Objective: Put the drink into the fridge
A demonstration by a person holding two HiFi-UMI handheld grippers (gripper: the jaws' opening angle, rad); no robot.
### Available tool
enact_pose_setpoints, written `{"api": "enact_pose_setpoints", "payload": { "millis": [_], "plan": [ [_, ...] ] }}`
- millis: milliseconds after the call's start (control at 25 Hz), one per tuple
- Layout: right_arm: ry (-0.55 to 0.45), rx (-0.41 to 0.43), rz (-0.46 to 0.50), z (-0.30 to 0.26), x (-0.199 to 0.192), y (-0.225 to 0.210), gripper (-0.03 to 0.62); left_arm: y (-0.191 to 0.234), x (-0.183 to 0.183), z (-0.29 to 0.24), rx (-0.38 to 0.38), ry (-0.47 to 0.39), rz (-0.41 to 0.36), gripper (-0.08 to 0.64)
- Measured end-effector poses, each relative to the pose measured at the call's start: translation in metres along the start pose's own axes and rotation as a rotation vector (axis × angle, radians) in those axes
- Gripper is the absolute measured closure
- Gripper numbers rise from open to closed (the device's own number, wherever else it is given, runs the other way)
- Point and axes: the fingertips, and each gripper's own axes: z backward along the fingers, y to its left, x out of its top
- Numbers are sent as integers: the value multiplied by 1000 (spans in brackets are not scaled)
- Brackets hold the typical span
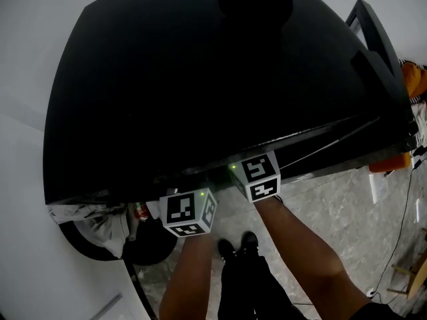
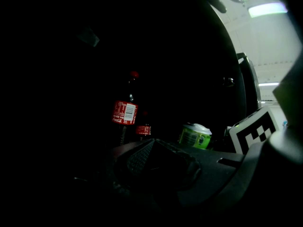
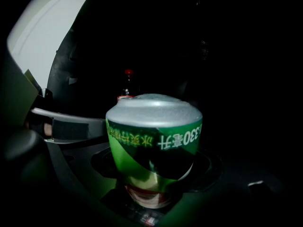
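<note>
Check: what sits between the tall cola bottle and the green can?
A second red-labelled bottle, left of the green can, in the left gripper view.

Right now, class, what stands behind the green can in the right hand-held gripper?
A cola bottle with a red cap stands behind the green can. The can covers its lower part, and the darkness hides anything else.

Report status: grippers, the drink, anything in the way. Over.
Left gripper shut, empty. Right gripper shut on green aluminium drink can, printing upside down. Ahead in the dark: red-labelled cola bottle, second bottle beside it.
</note>
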Motion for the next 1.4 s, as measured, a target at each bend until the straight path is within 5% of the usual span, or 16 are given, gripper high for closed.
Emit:
{"api": "enact_pose_setpoints", "payload": {
  "millis": [1080, 1400],
  "plan": [
    [99, -32, 33, -20, -25, -7, 241, 0, -15, -11, -10, 20, 5, 548],
    [44, -43, 20, 0, -4, -8, 239, -4, -14, 0, -10, 37, 12, 548]
  ]
}}
